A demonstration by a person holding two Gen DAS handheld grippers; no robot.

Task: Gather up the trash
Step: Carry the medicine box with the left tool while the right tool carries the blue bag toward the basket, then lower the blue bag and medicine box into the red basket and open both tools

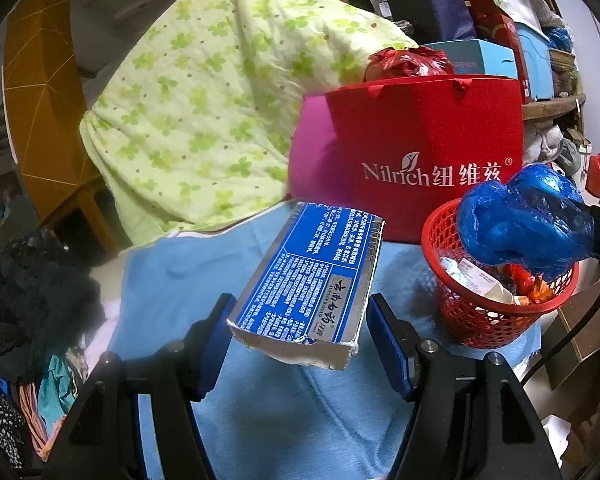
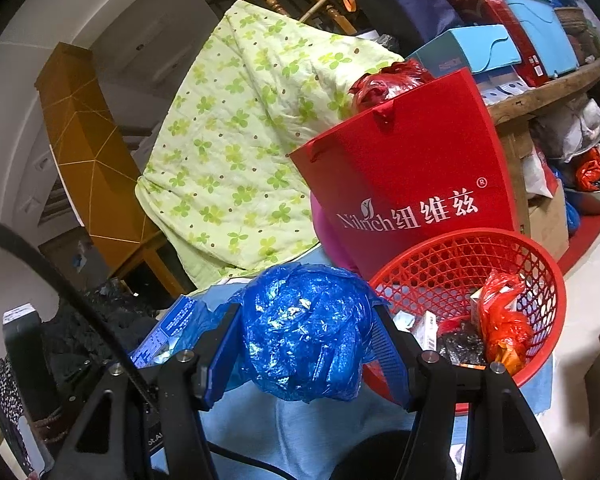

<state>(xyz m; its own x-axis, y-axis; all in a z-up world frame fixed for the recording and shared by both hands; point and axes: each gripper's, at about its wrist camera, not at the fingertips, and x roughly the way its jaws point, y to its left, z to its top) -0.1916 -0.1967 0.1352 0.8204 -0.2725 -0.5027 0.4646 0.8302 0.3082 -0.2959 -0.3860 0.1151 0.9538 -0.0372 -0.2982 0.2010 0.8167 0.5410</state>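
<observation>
My left gripper (image 1: 300,336) is shut on a long blue and silver carton (image 1: 304,276), torn at its near end and held up over the light blue cloth (image 1: 168,280). To its right stands a red mesh basket (image 1: 440,236) holding wrappers and an orange bag. A crumpled blue plastic bag (image 1: 524,224) hangs over the basket's near side. In the right wrist view that blue plastic bag (image 2: 304,332) fills my right gripper (image 2: 304,344), which is shut on it, just left of the red basket (image 2: 548,276). The carton (image 2: 168,328) shows at lower left.
A red paper gift bag (image 1: 420,140) stands right behind the basket, with a red plastic bundle (image 1: 408,62) on top. A green flowered quilt (image 1: 204,100) slopes up at the back left. Boxes crowd a wooden shelf (image 2: 540,96) at the right. Dark clothes (image 1: 32,288) lie left.
</observation>
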